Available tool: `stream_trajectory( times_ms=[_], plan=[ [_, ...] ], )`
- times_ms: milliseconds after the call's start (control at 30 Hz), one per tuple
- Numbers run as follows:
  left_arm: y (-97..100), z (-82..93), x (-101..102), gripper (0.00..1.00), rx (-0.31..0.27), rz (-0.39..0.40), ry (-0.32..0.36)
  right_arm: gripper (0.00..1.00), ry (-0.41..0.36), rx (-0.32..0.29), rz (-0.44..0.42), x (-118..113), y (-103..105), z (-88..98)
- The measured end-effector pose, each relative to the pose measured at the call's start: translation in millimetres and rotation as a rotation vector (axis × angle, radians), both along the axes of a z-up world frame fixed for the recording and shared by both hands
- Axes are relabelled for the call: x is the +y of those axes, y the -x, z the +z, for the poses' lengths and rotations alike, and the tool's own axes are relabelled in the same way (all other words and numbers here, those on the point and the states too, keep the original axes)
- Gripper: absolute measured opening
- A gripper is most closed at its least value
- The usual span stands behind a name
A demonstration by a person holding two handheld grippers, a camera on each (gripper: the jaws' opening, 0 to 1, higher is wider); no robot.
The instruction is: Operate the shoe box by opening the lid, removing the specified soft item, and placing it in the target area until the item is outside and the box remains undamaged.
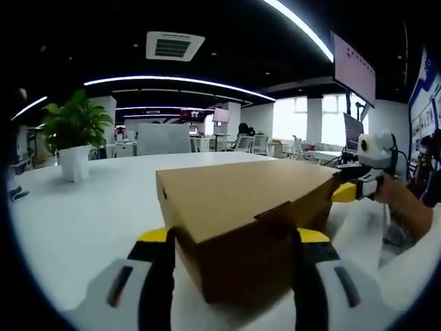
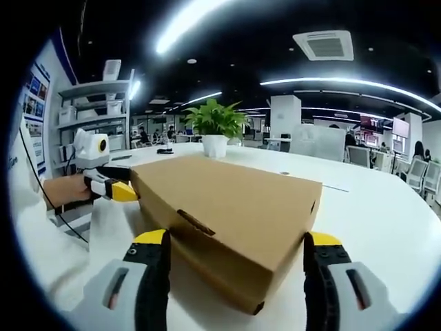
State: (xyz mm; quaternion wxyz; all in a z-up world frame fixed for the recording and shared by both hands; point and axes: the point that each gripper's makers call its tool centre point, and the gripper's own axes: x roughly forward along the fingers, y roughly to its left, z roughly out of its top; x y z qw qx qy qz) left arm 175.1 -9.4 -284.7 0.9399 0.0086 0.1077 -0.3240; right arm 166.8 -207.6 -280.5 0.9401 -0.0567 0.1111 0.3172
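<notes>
Left gripper view has the closed cardboard shoe box [image 1: 251,224] on the white table [image 1: 83,214], one end between my left gripper's [image 1: 234,269] wide-spread jaws. My right gripper [image 2: 238,272], equally wide, straddles the opposite end; the box's long axis runs between them, lid still shut.
</notes>
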Motion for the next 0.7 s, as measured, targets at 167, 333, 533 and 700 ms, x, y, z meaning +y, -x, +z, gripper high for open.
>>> stream_trajectory(
  times_ms=[167, 333, 533, 700],
  plan=[
    [1.5, -0.1, 0.6, 0.69, -0.002, 0.005, 0.005, 0.81, -0.016, 0.002, 0.001, 0.9, 0.2, 1.3],
    [3.0, 1.2, 4.8, 0.68, 0.002, -0.004, 0.029, 0.8, -0.006, 0.019, 0.005, 1.5, 0.4, 1.3],
    [4.3, 1.6, 6.3, 0.67, -0.008, -0.009, 0.038, 0.8, -0.005, 0.021, -0.005, 4.3, 3.1, 0.8],
    [4.2, 1.9, 8.9, 0.65, -0.008, -0.041, 0.036, 0.8, -0.01, 0.016, -0.007, 3.9, 2.8, 0.7]
  ],
)
